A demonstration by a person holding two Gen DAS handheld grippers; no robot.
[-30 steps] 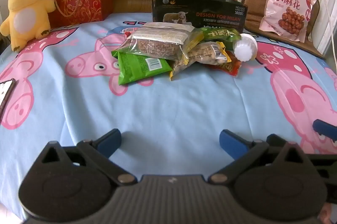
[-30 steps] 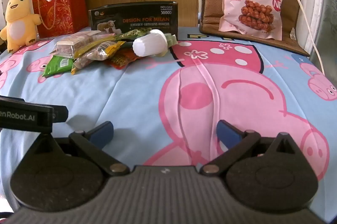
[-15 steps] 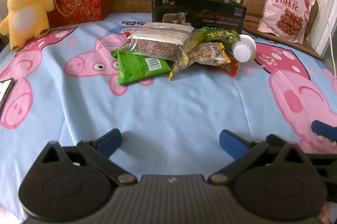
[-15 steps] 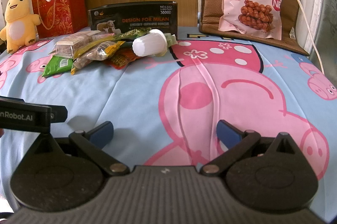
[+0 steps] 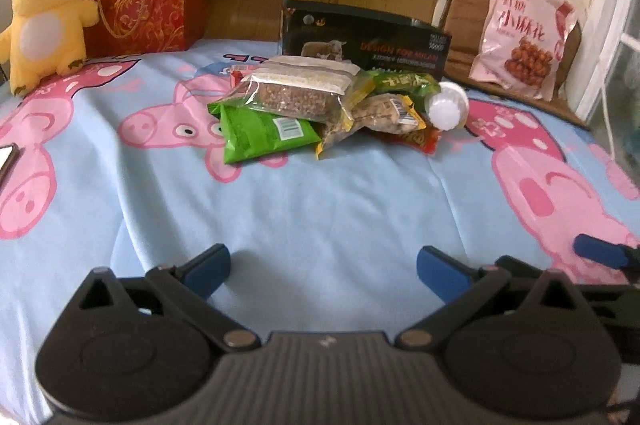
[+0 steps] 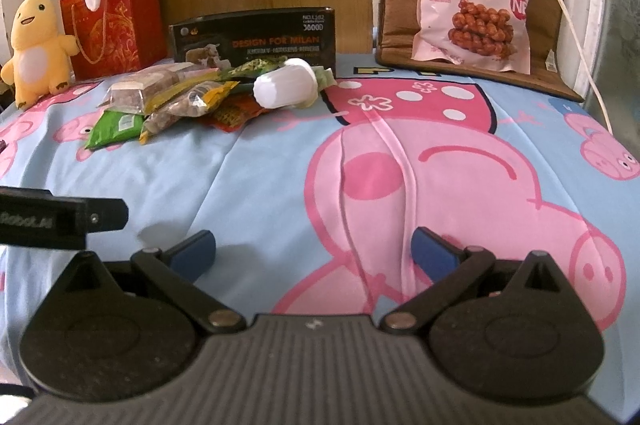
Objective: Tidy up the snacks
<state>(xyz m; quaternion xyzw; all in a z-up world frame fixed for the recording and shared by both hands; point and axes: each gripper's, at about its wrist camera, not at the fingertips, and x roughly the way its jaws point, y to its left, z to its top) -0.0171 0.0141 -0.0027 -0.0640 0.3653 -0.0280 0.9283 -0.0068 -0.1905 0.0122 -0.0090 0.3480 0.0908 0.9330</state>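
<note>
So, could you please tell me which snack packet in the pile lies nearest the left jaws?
The bright green foil packet with the barcode, at the pile's front-left edge; the others sit behind it.

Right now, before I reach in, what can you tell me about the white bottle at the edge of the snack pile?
The white bottle looks like opaque plastic, with a ribbed cap. It lies on its side, cap toward the cameras, at the right end of the snack pile on the bedsheet. It rests against a green packet behind it and a red packet below. No label shows. Neither tool touches it.
</note>
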